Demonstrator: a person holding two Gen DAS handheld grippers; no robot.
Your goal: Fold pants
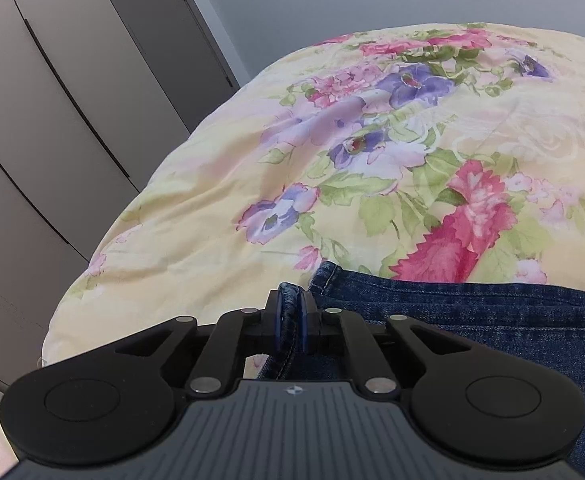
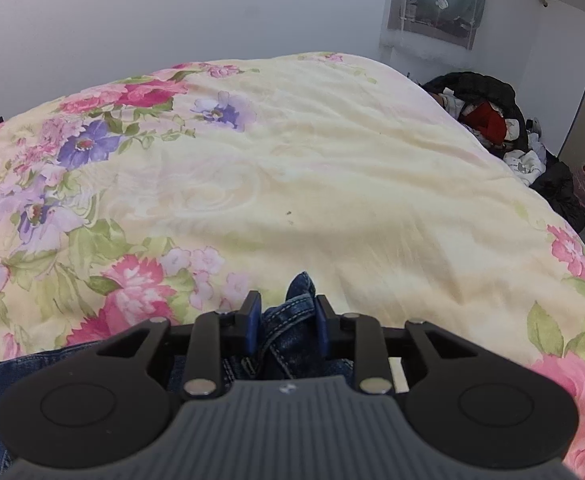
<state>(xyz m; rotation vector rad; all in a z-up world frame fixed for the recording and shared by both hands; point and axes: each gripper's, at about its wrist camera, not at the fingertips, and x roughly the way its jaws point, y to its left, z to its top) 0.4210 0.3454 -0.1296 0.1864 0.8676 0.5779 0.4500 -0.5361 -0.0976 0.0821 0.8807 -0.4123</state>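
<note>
both tools (image 1: 289, 312) (image 2: 286, 320) around denim pants (image 1: 472, 312)

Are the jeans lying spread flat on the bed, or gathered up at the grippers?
Gathered at both. Jeans bunch between the left gripper pads and inside the right gripper; the rest lies on the floral bedspread.
</note>
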